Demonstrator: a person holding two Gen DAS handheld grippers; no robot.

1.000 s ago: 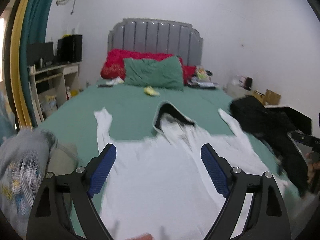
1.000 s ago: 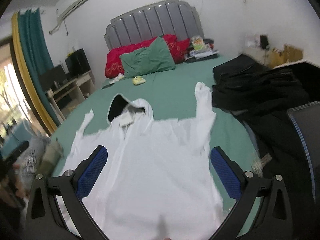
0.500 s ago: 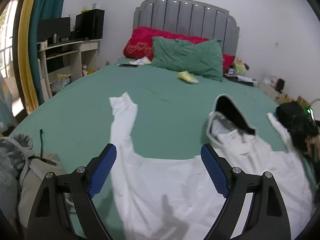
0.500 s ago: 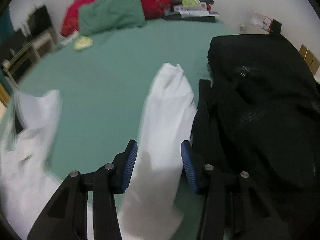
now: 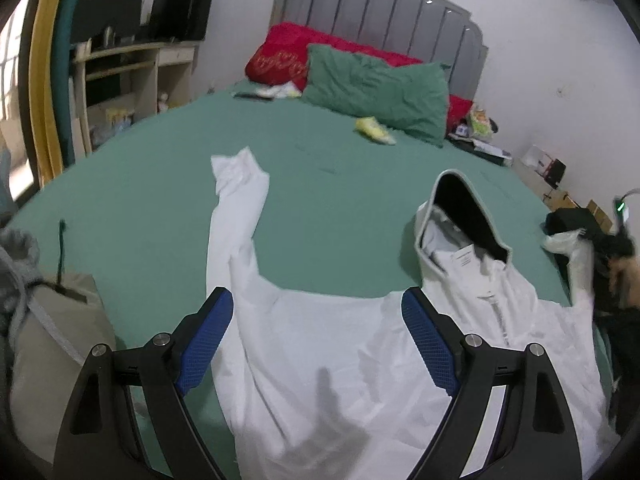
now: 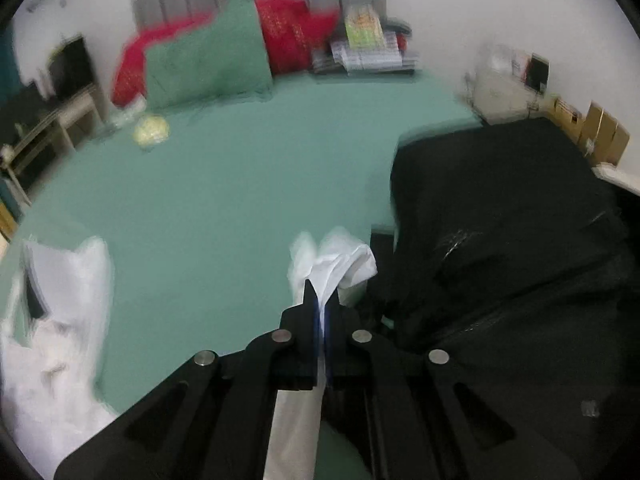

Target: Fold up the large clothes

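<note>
Right gripper (image 6: 322,304) pinches the white hoodie's (image 5: 340,360) sleeve cuff (image 6: 332,260) at 12 o'clock, likely to fold it inward, while the left gripper (image 5: 316,344) hangs wide over its body spread on the green bed (image 5: 320,200)

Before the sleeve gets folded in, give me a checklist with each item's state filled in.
1. Right gripper clamped on the white hooded jacket's right sleeve cuff: ok, cuff bunched between shut pads.
2. Left gripper free to grab: ok, jaws wide open, nothing between them.
3. Left sleeve laid out flat on the green bedsheet: ok.
4. Jacket body spread flat: ok, minor wrinkles only.
5. Black garment pile clear of the held cuff: not ok, it lies right beside it.
6. Hood lying flat: cannot tell, it looks partly raised.
</note>
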